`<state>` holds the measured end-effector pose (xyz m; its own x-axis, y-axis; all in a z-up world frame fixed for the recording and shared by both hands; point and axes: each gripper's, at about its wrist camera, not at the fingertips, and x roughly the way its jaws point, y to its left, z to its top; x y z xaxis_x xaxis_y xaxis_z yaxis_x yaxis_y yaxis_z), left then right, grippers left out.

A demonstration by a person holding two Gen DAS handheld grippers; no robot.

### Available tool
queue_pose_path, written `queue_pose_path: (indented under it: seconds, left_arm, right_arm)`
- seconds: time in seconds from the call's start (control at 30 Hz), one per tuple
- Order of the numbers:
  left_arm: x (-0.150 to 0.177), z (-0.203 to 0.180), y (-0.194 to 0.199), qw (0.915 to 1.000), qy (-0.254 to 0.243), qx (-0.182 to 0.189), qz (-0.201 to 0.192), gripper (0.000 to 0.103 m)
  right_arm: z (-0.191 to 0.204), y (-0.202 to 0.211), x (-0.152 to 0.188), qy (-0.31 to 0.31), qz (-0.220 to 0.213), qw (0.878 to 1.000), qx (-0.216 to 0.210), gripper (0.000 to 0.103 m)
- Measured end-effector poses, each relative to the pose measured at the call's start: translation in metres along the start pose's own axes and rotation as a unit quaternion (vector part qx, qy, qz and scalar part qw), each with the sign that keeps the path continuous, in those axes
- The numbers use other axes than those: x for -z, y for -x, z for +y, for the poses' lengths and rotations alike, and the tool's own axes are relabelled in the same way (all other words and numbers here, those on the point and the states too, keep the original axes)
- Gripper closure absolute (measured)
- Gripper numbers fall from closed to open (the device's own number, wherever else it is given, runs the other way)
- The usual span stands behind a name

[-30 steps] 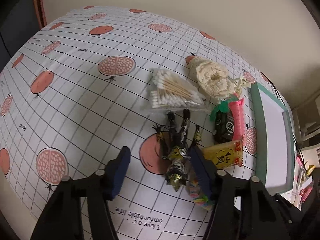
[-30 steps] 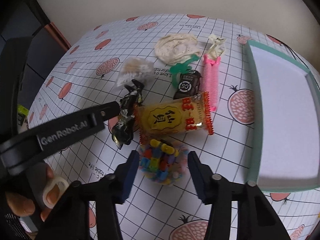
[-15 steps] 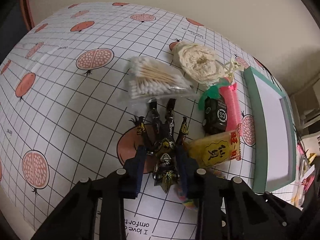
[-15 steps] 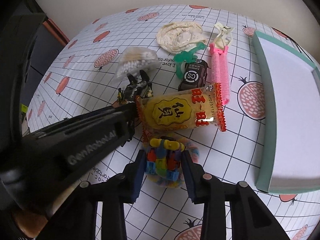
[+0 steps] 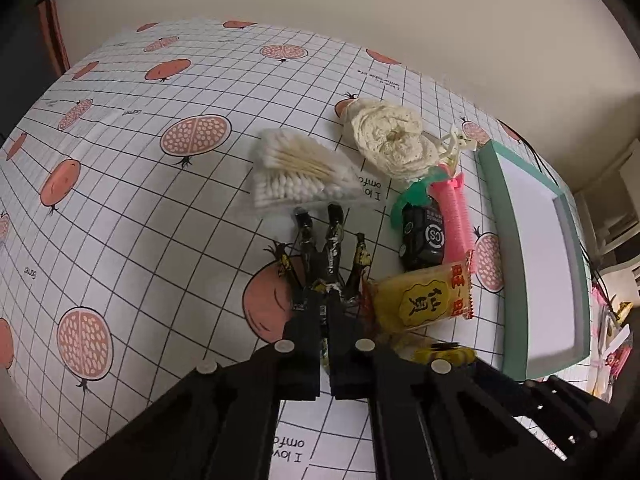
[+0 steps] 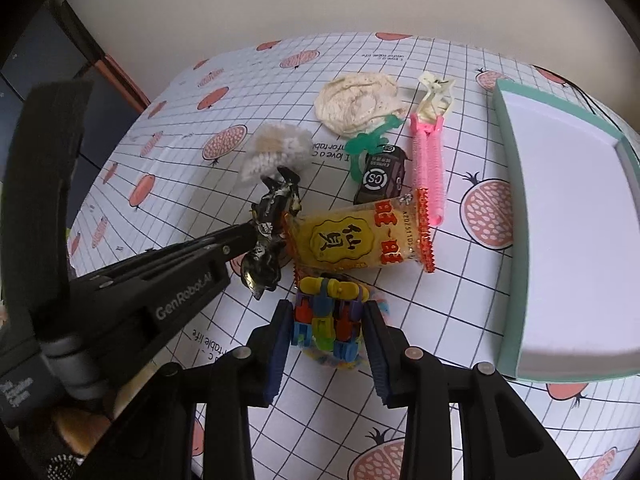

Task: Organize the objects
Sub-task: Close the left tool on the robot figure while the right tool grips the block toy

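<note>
The dark action figure (image 5: 328,256) lay on its back near the middle of the surface (image 5: 132,208), its legs pointing toward the far edge, and the left tongs (image 5: 325,312) were pinching it at the waist. Just to its right the right tongs (image 6: 326,328) stood pressed against both sides of the small multicoloured block toy (image 6: 328,316), which sat on the cloth toward the near edge. I took this for the grasping step, both toys caught and neither visibly lifted; the next move would likely call for raising each clear and carrying it to the green-rimmed tray (image 6: 516,216) at the right edge, whose white floor looked bare. The lift seemed to want care, because the yellow snack packet (image 6: 360,240) lay touching the figure's right side and just beyond the block toy, and could be dragged along. Beyond the packet sat a small dark toy car (image 6: 382,178) with a green plastic piece (image 6: 368,140) at its far end and a pink hair roller (image 6: 430,168) alongside, between the toys and the tray. A bag of cotton swabs (image 5: 296,176) lay at the figure's feet, with a cream crocheted coaster (image 5: 390,138) and a pale hair clip (image 6: 434,90) farther toward the back edge. The left tongs' arm crossed close beside the right pair, so the two lifts could foul each other.
</note>
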<state>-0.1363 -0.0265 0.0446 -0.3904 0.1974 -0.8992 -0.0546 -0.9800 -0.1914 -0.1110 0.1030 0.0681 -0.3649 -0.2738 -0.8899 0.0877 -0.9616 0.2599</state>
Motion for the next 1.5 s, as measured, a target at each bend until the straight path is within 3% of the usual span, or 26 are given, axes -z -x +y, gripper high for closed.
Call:
queue_pose_path:
  seconds: [0.27, 0.47, 0.57, 0.6, 0.63, 0.8, 0.87, 0.9, 1.07, 1.5]
  left_arm:
    - [0.001, 0.007, 0.012, 0.9995, 0.015, 0.024, -0.013, 0.102]
    - [0.003, 0.003, 0.002, 0.9998, 0.016, 0.013, 0.004, 0.100]
    - [0.002, 0.001, -0.001, 0.9998, 0.018, 0.003, 0.002, 0.078]
    - [0.003, 0.000, -0.002, 0.9998, 0.018, 0.001, 0.002, 0.064]
    - [0.003, -0.001, -0.002, 0.9998, 0.018, 0.001, 0.003, 0.061]
    - [0.007, -0.009, -0.014, 0.9997, 0.001, -0.014, 0.021, 0.061]
    - [0.007, -0.010, -0.018, 0.9995, 0.000, -0.018, 0.024, 0.066]
    - [0.006, -0.009, -0.018, 0.9995, 0.003, -0.020, 0.024, 0.074]
    - [0.005, -0.002, -0.013, 0.9993, 0.018, -0.024, 0.021, 0.075]
    - [-0.003, 0.010, 0.025, 0.9971, 0.060, 0.003, -0.047, 0.076]
  right_arm:
    - [-0.011, 0.019, 0.001, -0.007, -0.020, 1.000, -0.014, 0.065]
    - [-0.023, 0.024, -0.002, -0.019, -0.026, 0.999, -0.008, 0.065]
    - [-0.027, 0.022, -0.002, -0.022, -0.023, 0.999, -0.008, 0.065]
    - [-0.028, 0.021, -0.002, -0.022, -0.023, 0.999, -0.007, 0.065]
    - [-0.030, 0.022, -0.002, -0.023, -0.023, 0.999, -0.007, 0.065]
    - [-0.032, 0.022, -0.003, -0.028, -0.025, 0.999, -0.012, 0.065]
    - [-0.033, 0.022, -0.003, -0.026, -0.023, 0.999, -0.011, 0.065]
    - [-0.033, 0.022, -0.003, -0.026, -0.023, 0.999, -0.012, 0.065]
    - [-0.033, 0.025, -0.003, -0.026, -0.027, 0.999, -0.014, 0.065]
    - [-0.044, 0.046, -0.004, -0.043, -0.072, 0.996, -0.032, 0.065]
